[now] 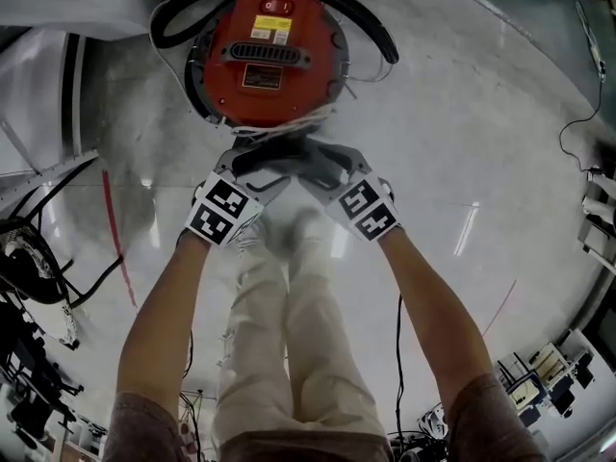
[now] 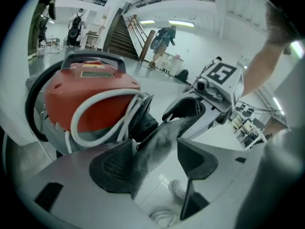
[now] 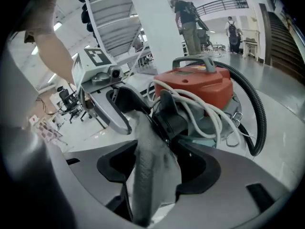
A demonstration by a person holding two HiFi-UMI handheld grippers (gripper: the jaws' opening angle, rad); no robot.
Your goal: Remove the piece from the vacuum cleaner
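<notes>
Red-topped and round, the canister vacuum cleaner stands on the glossy pale floor just ahead of the person's feet. A black hose loops round its far side, and a white cord is coiled on the side facing the grippers.

Both grippers meet at that near side, low on the machine, their marker cubes angled outward. Between them hangs the grey cloth piece, dusty and bunched, with its upper end at the black fitting on the vacuum's body.

The left gripper has the cloth in its claw. The fabric lies flat against one pad and reaches the other only at the tip, with a gap lower down, so the hold is narrow and at the very ends of the jaws.

The right gripper holds the same cloth more fully. The fabric fills the space between its two dark pads and trails down past them.

Bare forearms run back from each gripper, with light trousers between them.
</notes>
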